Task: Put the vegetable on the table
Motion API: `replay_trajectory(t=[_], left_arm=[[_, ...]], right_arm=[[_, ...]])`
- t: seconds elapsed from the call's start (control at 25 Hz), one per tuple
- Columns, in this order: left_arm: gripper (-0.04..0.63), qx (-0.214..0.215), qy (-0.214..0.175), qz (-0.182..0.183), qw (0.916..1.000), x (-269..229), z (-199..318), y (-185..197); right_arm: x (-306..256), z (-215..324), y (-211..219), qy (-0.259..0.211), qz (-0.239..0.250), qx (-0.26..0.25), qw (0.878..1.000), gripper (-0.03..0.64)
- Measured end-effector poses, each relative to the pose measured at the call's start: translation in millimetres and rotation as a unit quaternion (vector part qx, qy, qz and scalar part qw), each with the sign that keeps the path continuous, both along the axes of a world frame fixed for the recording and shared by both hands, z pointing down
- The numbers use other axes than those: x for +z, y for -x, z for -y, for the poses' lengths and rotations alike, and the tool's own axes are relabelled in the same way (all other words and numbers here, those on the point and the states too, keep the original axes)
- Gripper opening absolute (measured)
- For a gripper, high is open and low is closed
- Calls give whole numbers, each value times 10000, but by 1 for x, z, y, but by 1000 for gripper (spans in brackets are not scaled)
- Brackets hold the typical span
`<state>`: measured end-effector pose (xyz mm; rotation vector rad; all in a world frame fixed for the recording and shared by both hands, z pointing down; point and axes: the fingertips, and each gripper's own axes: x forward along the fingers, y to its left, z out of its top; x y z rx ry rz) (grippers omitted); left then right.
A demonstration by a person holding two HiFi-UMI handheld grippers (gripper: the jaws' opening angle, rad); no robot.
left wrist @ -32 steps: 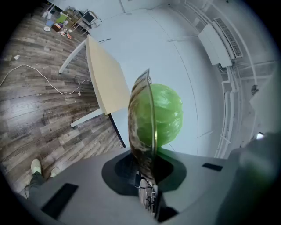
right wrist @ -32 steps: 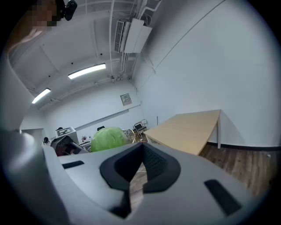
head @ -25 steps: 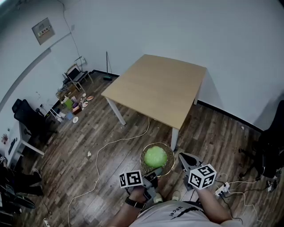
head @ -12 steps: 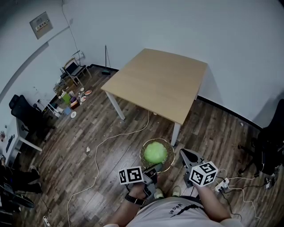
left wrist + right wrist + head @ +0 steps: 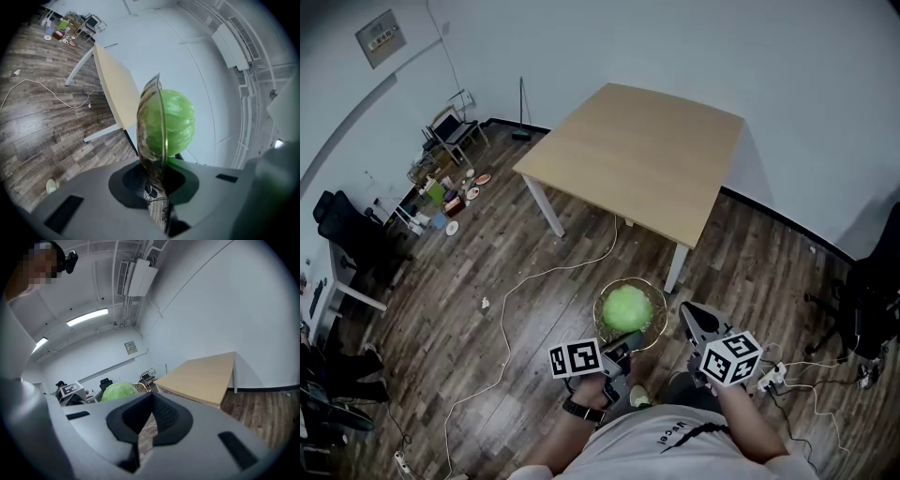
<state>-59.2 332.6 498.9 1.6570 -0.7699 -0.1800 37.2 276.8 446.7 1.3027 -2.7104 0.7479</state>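
Still early: the wooden table [image 5: 637, 159] stands at twelve o'clock with no vegetable on it, so the carry and set-down remain. The clear bowl [image 5: 605, 330] hangs over the floor at six o'clock, well apart from the table, with the green cabbage [image 5: 627, 307] inside. The left gripper [image 5: 626, 341] pinches the bowl's rim with narrow jaws; the right gripper [image 5: 686, 315], at five o'clock, is closed on nothing. Against a second ago, everything sits slightly higher in the head view and the grip is unchanged.

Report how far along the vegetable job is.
Done: the left hand-held gripper is clamped on the rim of the bowl holding the green vegetable, up off the floor. In hand: carrying it, short of the table. Left: reach the table and set the vegetable down. The right hand-held gripper is shut, empty.
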Motion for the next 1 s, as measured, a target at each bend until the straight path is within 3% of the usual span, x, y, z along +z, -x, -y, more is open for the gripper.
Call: replay_trajectory(t=[0.4, 0.72, 1.0], left_arm=[[41, 85, 156, -11, 9998, 20, 53, -3], [41, 7, 98, 37, 9999, 26, 147, -13], [41, -346, 43, -99, 9993, 31, 231, -28]], right_arm=[[12, 57, -2, 15, 63, 50, 10000, 14], [8, 165, -4, -13, 135, -172, 9998, 14], [2, 257, -18, -90, 222, -496, 9985, 14]])
